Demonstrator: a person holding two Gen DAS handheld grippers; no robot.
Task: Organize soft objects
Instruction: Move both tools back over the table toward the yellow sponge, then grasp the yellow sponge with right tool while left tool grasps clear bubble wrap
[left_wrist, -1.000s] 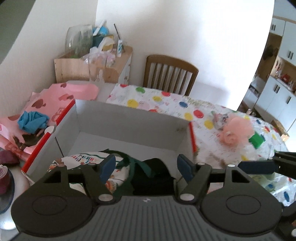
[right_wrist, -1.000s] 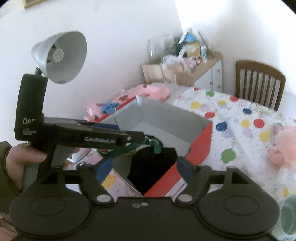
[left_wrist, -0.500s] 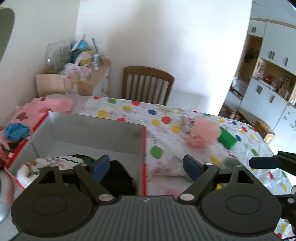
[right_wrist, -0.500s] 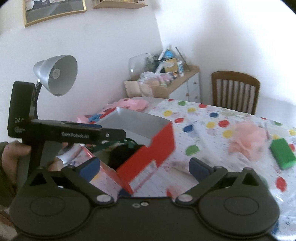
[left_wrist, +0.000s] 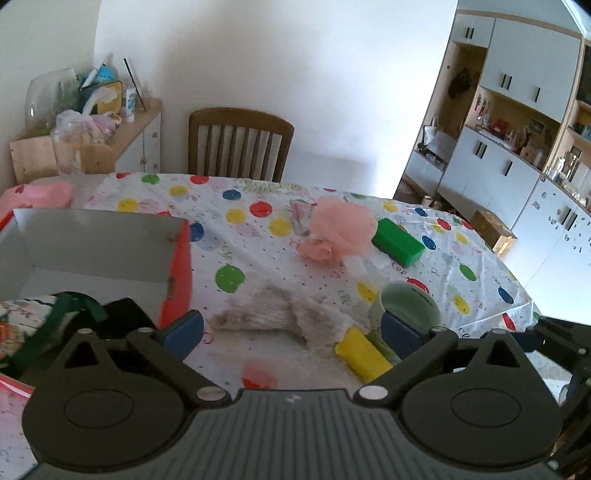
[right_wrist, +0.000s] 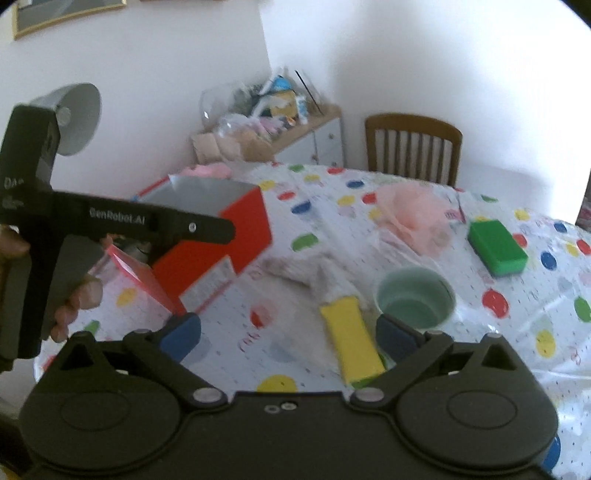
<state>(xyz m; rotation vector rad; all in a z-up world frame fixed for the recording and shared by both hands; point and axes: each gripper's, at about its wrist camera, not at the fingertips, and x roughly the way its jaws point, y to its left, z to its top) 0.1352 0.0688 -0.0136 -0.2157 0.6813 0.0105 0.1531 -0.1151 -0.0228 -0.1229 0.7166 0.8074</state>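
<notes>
Polka-dot tablecloth under two wide-open, empty grippers: left gripper, right gripper.

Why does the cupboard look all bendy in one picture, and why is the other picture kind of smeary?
Left wrist view: the fisheye lens bows the tall cupboard at the right edge, the corners go black, and the picture is fairly sharp. Right wrist view: blur smears the red box, the pink pouf and the tablecloth dots, and the same dark corners show.

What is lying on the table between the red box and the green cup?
A grey fluffy cloth with a yellow sponge at its end, between the red box and green cup; right wrist view.
</notes>
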